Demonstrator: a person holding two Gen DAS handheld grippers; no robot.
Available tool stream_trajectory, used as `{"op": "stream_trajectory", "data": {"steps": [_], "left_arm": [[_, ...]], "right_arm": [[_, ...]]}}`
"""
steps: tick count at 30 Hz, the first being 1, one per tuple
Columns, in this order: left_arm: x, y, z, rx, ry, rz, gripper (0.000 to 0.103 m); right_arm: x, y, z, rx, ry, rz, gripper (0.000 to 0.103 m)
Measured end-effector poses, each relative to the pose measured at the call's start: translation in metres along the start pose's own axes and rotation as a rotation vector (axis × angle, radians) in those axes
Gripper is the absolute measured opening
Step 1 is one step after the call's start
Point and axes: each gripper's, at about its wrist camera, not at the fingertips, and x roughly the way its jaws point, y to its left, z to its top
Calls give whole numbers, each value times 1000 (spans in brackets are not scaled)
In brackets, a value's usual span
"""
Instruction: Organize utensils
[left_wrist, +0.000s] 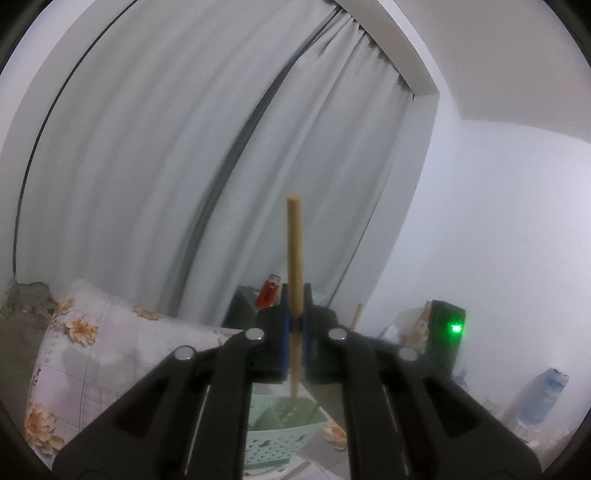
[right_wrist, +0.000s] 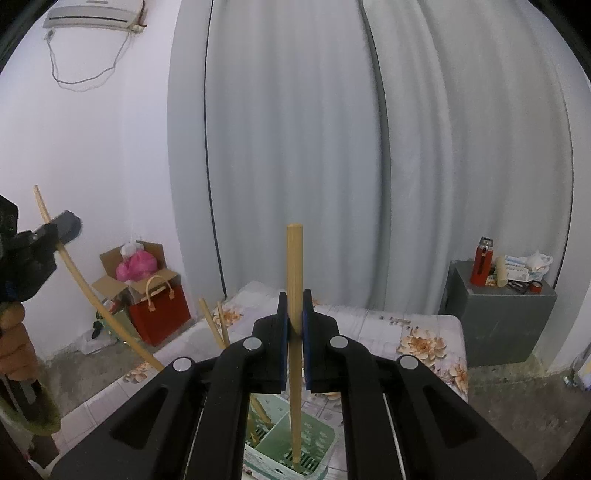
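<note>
Gripping chopsticks (left_wrist: 294, 258) (right_wrist: 294, 280) w/ both claws (left_wrist: 294, 325) (right_wrist: 294, 328) over holder (right_wrist: 314, 439).

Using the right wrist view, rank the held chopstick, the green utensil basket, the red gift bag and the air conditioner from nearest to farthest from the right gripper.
1. Chopstick: clamped upright in the right gripper.
2. Green utensil basket: just below, the chopstick's lower end inside it.
3. Red gift bag: on the floor, left, by the wall.
4. Air conditioner: high on the wall, upper left.
</note>
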Motion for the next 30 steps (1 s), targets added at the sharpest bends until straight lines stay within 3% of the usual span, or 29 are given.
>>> {"op": "stream_trajectory", "data": {"steps": [8,12,13,14,15,20,30], "left_arm": [[51,15,-41,-26,101,67,4],[75,32,-70,-58,189,110,4],[79,35,-75,-78,217,118,5],[79,37,-78,-87,228,117,13],[78,38,-80,-96,231,117,23],[57,39,-80,-107,184,126,46],[-4,59,-64,-112,104,201,59]], "right_arm": [[-12,0,1,-7,-8,-7,7],[-15,3,5,-15,-18,-12,7],[-17,4,7,-14,-25,-10,7],[-19,5,10,-14,-36,-9,7],[-20,6,12,-13,-43,-6,7],[-20,16,27,0,-99,29,7],[6,39,33,15,-124,85,7]]}}
